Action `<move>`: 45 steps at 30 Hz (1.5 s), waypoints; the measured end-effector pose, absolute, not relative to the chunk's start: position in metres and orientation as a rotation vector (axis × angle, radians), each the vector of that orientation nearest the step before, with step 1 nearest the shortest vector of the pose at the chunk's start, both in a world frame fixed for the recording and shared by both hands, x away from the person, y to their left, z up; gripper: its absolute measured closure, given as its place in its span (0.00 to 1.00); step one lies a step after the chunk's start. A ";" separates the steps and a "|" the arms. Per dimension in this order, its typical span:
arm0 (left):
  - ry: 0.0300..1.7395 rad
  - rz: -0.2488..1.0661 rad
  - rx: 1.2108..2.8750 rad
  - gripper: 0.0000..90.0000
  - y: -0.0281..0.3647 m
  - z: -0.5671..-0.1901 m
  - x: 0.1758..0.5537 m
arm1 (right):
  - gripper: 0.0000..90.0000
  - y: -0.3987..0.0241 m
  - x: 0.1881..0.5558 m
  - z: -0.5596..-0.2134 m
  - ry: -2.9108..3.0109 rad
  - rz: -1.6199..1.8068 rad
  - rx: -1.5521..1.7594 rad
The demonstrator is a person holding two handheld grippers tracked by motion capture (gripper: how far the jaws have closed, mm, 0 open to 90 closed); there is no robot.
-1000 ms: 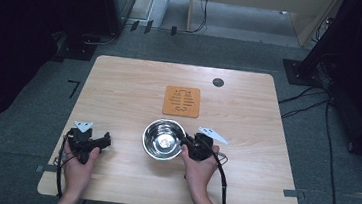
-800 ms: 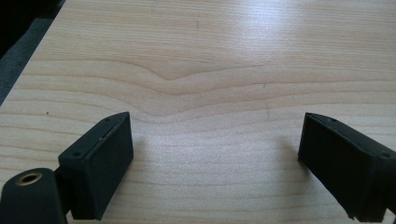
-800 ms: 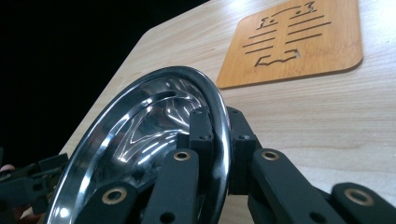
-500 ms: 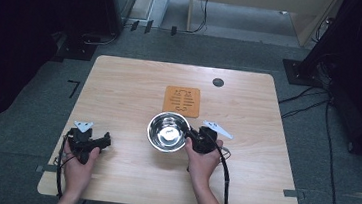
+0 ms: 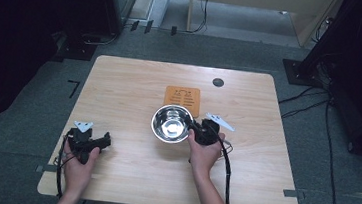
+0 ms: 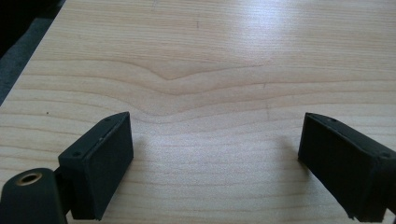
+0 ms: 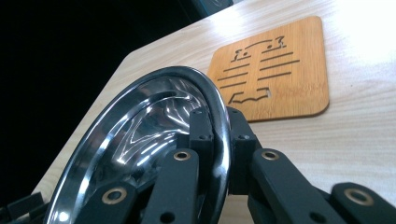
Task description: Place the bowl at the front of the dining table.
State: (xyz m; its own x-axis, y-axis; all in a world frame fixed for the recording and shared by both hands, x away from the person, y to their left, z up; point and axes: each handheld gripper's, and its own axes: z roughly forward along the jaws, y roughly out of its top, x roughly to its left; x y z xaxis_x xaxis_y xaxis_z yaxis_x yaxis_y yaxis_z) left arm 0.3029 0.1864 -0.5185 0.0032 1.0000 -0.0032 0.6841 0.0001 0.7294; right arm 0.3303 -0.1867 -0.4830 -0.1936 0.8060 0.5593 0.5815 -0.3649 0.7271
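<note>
Steel bowl (image 5: 172, 123) sits near the middle of the wooden table (image 5: 135, 82), its far edge overlapping the near edge of the square wooden trivet (image 5: 182, 98). The right gripper (image 7: 215, 126) pinches the bowl's rim (one jaw inside, one outside), tilting it in the right gripper view. The left gripper (image 6: 215, 154) rests near the table's front left, jaws spread wide over bare wood.

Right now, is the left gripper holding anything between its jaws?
No, in the left gripper view the left gripper has its jaws spread wide apart with just bare wooden table between them.
</note>
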 end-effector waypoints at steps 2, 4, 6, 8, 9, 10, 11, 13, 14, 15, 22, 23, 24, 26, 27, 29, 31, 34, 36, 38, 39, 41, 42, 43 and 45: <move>1.736 0.749 1.739 0.11 0.186 -0.518 0.303 | 0.95 -0.187 0.333 -0.483 1.626 1.588 1.857; 1.735 0.749 1.739 0.11 0.186 -0.519 0.303 | 0.95 -0.187 0.335 -0.483 1.624 1.588 1.857; 1.735 0.749 1.739 0.11 0.186 -0.519 0.303 | 0.95 -0.187 0.339 -0.484 1.615 1.592 1.873; 1.736 0.749 1.740 0.11 0.186 -0.518 0.303 | 0.95 -0.187 0.340 -0.484 1.616 1.592 1.878; 1.736 0.749 1.740 0.11 0.186 -0.519 0.303 | 0.95 -0.187 0.343 -0.486 1.612 1.587 1.881; 1.736 0.749 1.739 0.11 0.186 -0.519 0.303 | 0.95 -0.187 0.343 -0.486 1.612 1.587 1.881; 1.736 0.749 1.740 0.11 0.186 -0.519 0.303 | 0.95 -0.188 0.345 -0.486 1.611 1.586 1.888; 1.736 0.749 1.739 0.11 0.186 -0.519 0.303 | 0.95 -0.188 0.349 -0.486 1.597 1.586 1.900; 1.736 0.749 1.739 0.11 0.186 -0.519 0.303 | 0.95 -0.189 0.352 -0.486 1.584 1.580 1.913; 1.736 0.749 1.739 0.11 0.186 -0.519 0.303 | 0.95 -0.190 0.354 -0.485 1.577 1.580 1.916; 1.736 0.749 1.741 0.11 0.187 -0.518 0.303 | 0.95 -0.194 0.365 -0.482 1.547 1.576 1.926; 1.735 0.749 1.741 0.11 0.187 -0.518 0.303 | 0.95 -0.195 0.368 -0.482 1.540 1.572 1.931; 1.735 0.749 1.741 0.11 0.187 -0.518 0.303 | 0.95 -0.195 0.368 -0.482 1.540 1.572 1.931; 1.735 0.749 1.741 0.11 0.187 -0.518 0.303 | 0.95 -0.197 0.373 -0.483 1.526 1.572 1.952; 1.735 0.749 1.741 0.11 0.187 -0.518 0.303 | 0.95 -0.197 0.373 -0.483 1.526 1.572 1.952; 1.735 0.749 1.741 0.11 0.187 -0.518 0.303 | 0.95 -0.199 0.378 -0.486 1.509 1.565 1.971; 1.736 0.749 1.740 0.11 0.186 -0.518 0.303 | 0.95 -0.200 0.381 -0.487 1.493 1.563 1.987; 1.736 0.749 1.741 0.11 0.187 -0.518 0.303 | 0.95 -0.201 0.386 -0.489 1.477 1.552 1.996; 1.736 0.749 1.741 0.11 0.187 -0.518 0.303 | 0.95 -0.200 0.389 -0.490 1.471 1.535 1.994; 1.736 0.749 1.742 0.11 0.187 -0.518 0.303 | 0.95 -0.199 0.391 -0.490 1.468 1.529 1.996; 1.736 0.749 1.741 0.11 0.187 -0.518 0.303 | 0.95 -0.199 0.394 -0.492 1.450 1.521 1.992; 1.736 0.749 1.741 0.11 0.187 -0.518 0.303 | 0.95 -0.198 0.397 -0.493 1.438 1.509 1.991; 1.735 0.749 1.741 0.11 0.187 -0.518 0.303 | 0.95 -0.198 0.397 -0.493 1.438 1.509 1.991; 1.735 0.749 1.741 0.11 0.187 -0.518 0.303 | 0.95 -0.196 0.400 -0.495 1.426 1.505 1.994; 1.735 0.750 1.741 0.11 0.187 -0.519 0.303 | 0.95 -0.196 0.402 -0.496 1.421 1.499 1.998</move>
State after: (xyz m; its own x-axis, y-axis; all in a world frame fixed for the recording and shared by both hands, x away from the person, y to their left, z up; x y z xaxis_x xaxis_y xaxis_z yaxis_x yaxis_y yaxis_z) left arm 0.3029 0.1865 -0.5185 0.0041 1.0000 -0.0020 0.6840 -0.0013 0.7295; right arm 0.4015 -0.1958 -0.4956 -0.0144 0.8133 0.5816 0.5372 -0.4843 0.6906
